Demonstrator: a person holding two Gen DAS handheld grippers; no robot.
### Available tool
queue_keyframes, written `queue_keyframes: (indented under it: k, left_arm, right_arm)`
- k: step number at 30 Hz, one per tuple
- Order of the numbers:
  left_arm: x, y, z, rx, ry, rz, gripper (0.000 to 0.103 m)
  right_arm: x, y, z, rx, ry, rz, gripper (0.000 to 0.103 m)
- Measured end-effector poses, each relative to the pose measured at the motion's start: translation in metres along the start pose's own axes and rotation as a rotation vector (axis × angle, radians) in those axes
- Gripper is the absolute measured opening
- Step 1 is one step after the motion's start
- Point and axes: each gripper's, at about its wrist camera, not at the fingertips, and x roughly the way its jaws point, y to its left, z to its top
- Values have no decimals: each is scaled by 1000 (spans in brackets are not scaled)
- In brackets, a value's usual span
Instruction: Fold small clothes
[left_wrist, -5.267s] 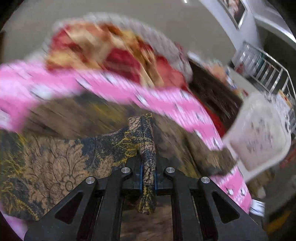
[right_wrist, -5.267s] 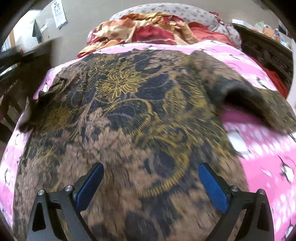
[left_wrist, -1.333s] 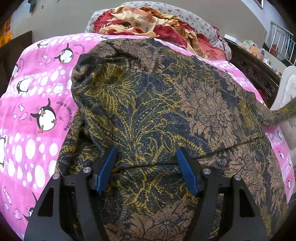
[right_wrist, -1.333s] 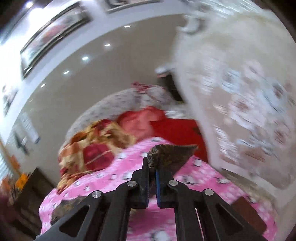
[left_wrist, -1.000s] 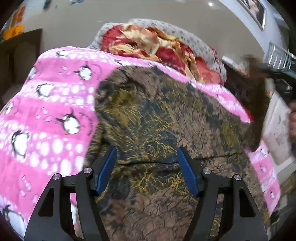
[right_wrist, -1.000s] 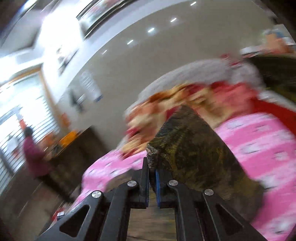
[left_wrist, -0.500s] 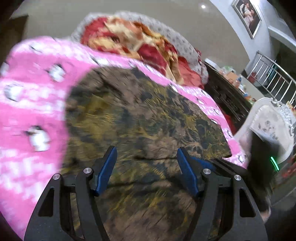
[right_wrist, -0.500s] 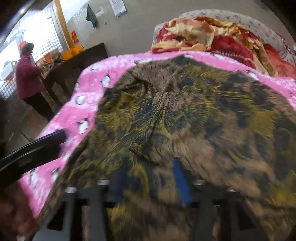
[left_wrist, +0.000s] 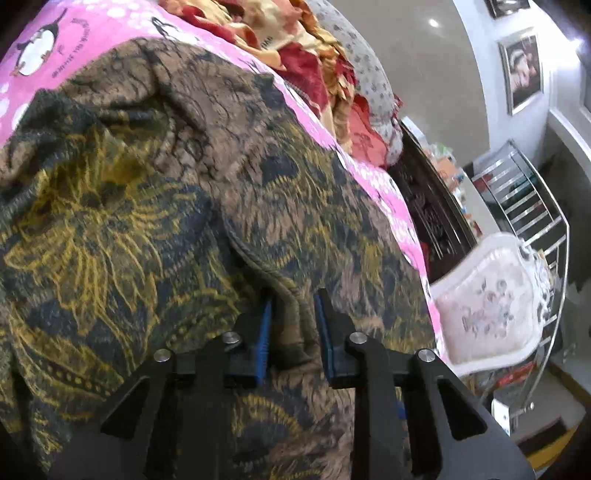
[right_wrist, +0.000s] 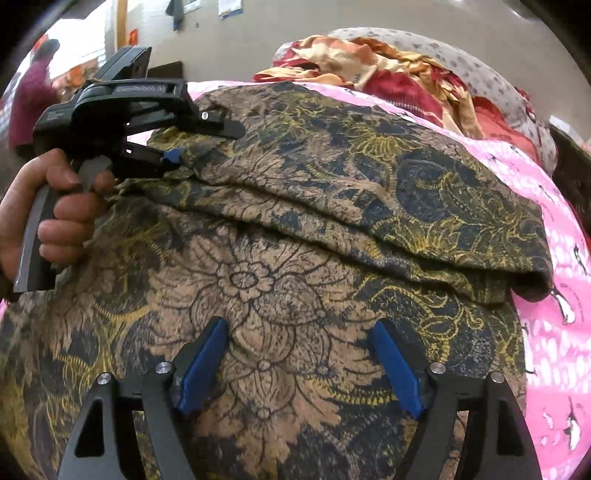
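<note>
A brown, navy and gold floral garment (right_wrist: 295, 229) lies spread on a pink penguin-print bedspread (right_wrist: 554, 332), its right side folded over the middle. My left gripper (left_wrist: 293, 321) has its jaws closing around a hemmed edge fold of the garment (left_wrist: 184, 184); it also shows at the left of the right wrist view (right_wrist: 207, 133), pinching the cloth edge. My right gripper (right_wrist: 301, 354) is open and empty, low over the garment's near part.
A pile of red and cream bedding (right_wrist: 388, 74) and a grey dotted pillow (left_wrist: 354, 74) lie at the bed's far end. A white cushioned chair (left_wrist: 491, 302) and metal railing (left_wrist: 524, 206) stand right of the bed. A person in red (right_wrist: 29, 99) stands far left.
My right gripper let go of the folded-over sleeve side and opened. My left gripper moved to the garment's folded edge and narrowed its jaws onto it.
</note>
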Motion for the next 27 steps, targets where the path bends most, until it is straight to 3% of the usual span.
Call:
queue_keyframes:
  k: [2,6,11,14,17,19,22,27]
  left_arm:
    - [3,-4,1,7,-10,50,8]
    - [-5,-5,-3,-1,-45,128,4]
    - [-62,-33,-13,86,-138,79,4]
    - [-93,-31,-15,145,-184,141,4]
    - [-103,-14,-15,182,-205,268,4]
    - [-93,6,-18,186,-179,365,4]
    - [-62,32,-24,189,-75,461,5]
    - [-69,17,-27,234,-73,500,6]
  right_arm:
    - [0,1,1,8,-1,5,80]
    - [3,-1,3,17,3,10,81]
    - [3,1,3,14,3,3,82]
    - [3,0,3,14,3,4,82]
    - [3,1,2,14,3,0,83]
    - [4,1,2,17,5,2,83]
    - [5,-1,3,28,11,9,84]
    - [1,-6,5,57,33,20,87]
